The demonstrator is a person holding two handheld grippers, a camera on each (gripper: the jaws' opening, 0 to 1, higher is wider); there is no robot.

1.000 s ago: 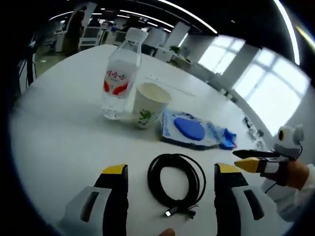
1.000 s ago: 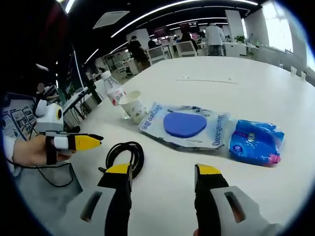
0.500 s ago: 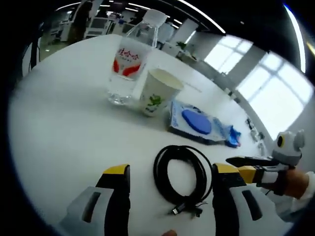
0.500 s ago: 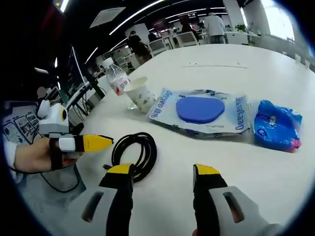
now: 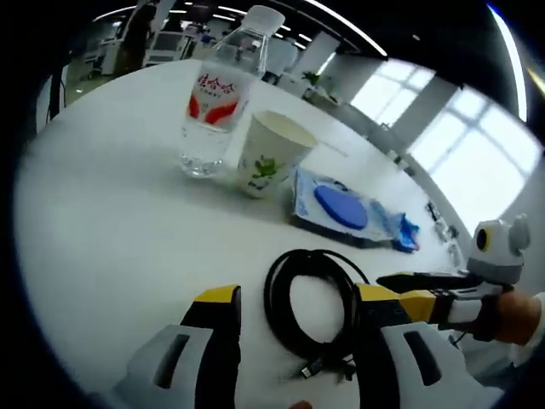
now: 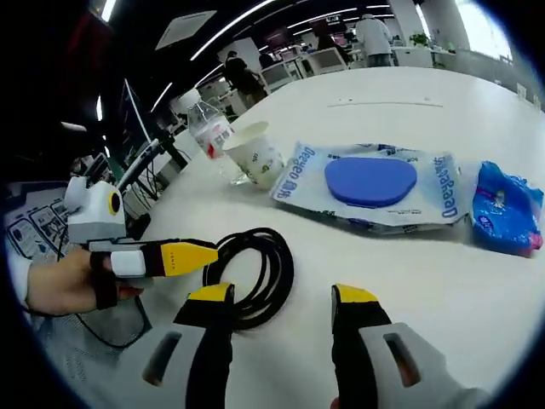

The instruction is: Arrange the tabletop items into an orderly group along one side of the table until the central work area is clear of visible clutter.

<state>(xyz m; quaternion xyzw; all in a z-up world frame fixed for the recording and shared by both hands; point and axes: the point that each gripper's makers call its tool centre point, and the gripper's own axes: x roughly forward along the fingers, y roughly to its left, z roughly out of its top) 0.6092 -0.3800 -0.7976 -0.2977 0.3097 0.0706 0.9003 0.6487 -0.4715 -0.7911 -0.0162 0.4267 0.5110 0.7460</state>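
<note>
While my left gripper point(image 5: 294, 302) straddles the coiled black cable point(image 5: 311, 298) with its jaws spread and not yet touching it, I judge the job is to close on one side of the loop, not the hollow middle, and catch the loose plug end so it does not trail. My right gripper point(image 6: 272, 298) hangs just beside the same cable point(image 6: 255, 273), jaws apart and holding nothing; it should stay out of the left one's path. Farther along the white table point(image 5: 102, 230) lie a flat packet with a blue pad point(image 6: 375, 183) and a small blue pouch point(image 6: 507, 209) beside it. Beyond them the paper cup point(image 5: 271, 162) stands just beside the water bottle point(image 5: 217, 98); both are upright, and a swinging cable could tip the light cup.
</note>
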